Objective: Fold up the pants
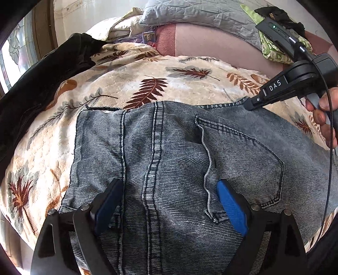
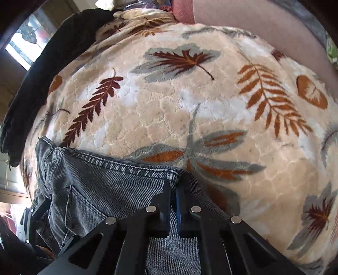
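Left wrist view: your pants (image 1: 169, 158) lie flat, centre seam running away from you, on the leaf-print blanket (image 1: 190, 84); pillows (image 1: 200, 12) sit beyond. Your left gripper (image 1: 169, 203) stands wide apart over the denim; your right gripper (image 2: 173, 190) is pinched together on the hem.

My left wrist view looks steeply down, close over the jeans (image 1: 169, 160); my right wrist view looks down at their hem; both share the leaf-print blanket (image 2: 169, 101).
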A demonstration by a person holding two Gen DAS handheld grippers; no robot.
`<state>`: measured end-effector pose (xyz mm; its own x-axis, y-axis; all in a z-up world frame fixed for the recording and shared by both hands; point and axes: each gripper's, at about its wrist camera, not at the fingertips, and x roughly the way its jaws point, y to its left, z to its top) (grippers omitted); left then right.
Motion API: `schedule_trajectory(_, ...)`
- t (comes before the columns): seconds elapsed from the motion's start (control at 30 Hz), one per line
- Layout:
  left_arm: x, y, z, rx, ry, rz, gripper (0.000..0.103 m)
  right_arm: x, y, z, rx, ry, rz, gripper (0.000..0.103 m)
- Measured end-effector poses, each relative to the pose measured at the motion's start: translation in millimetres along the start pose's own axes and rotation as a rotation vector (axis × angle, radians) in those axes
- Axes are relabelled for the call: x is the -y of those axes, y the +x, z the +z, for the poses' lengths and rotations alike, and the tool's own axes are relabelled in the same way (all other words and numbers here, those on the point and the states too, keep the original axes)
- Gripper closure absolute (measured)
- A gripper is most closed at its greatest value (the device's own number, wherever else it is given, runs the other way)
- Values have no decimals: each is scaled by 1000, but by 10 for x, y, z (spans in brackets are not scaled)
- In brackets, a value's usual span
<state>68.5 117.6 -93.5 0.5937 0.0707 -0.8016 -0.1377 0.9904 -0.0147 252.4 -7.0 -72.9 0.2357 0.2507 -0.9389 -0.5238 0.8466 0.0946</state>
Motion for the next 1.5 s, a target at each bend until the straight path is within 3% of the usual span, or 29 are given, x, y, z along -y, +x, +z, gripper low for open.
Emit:
schedule_trajectory(0.1,7,0,3,-1,-3,3,12,-115,-34,-6,67,-82,-98,100)
schedule_trajectory(0.27,29,10,-1,0,2,15,12,-193,326,-35,64,-151,-186,97)
schedule_trajectory(0.4,26,3,-14,7,-1,17,12,-21,28,-70,142,-36,-194,73)
schedule_trajectory(0.43,27,6,-14,7,-2,19,12,36,-103,-105,172,-5,-198,71)
schedule_trajectory(0.57,46,10,-17,10,-6,32,11,84,-513,-387,222,63,-72,69)
schedule_trajectory(0.63,58,3,-28,14,-7,39,11,44,-533,-585,195,74,18,52)
schedule_trajectory(0.7,62,-3,-38,20,-12,45,11,57,-310,-712,116,88,38,36)
schedule_trajectory(0.77,78,-5,-51,27,-12,54,11,187,35,-761,11,125,25,35)
schedule_trajectory(0.97,106,-43,-109,57,-4,82,11,56,-518,-722,169,148,104,35)
schedule_trajectory(1.03,98,-48,-107,56,-8,78,11,64,-617,-845,205,162,136,30)
schedule_trajectory(1.1,95,-47,-108,55,-13,79,11,166,-439,-952,161,203,93,23)
schedule_trajectory(1.17,107,-46,-108,56,-12,82,11,422,-64,-1005,35,288,80,24)
schedule_trajectory(1.3,100,-57,-128,69,-8,81,11,441,-424,-1022,139,324,152,24)
schedule_trajectory(1.43,93,-55,-119,64,-12,76,10,428,-816,-1278,237,323,152,23)
schedule_trajectory(1.5,93,-49,-111,62,-14,77,10,551,-725,-1470,212,396,131,14)
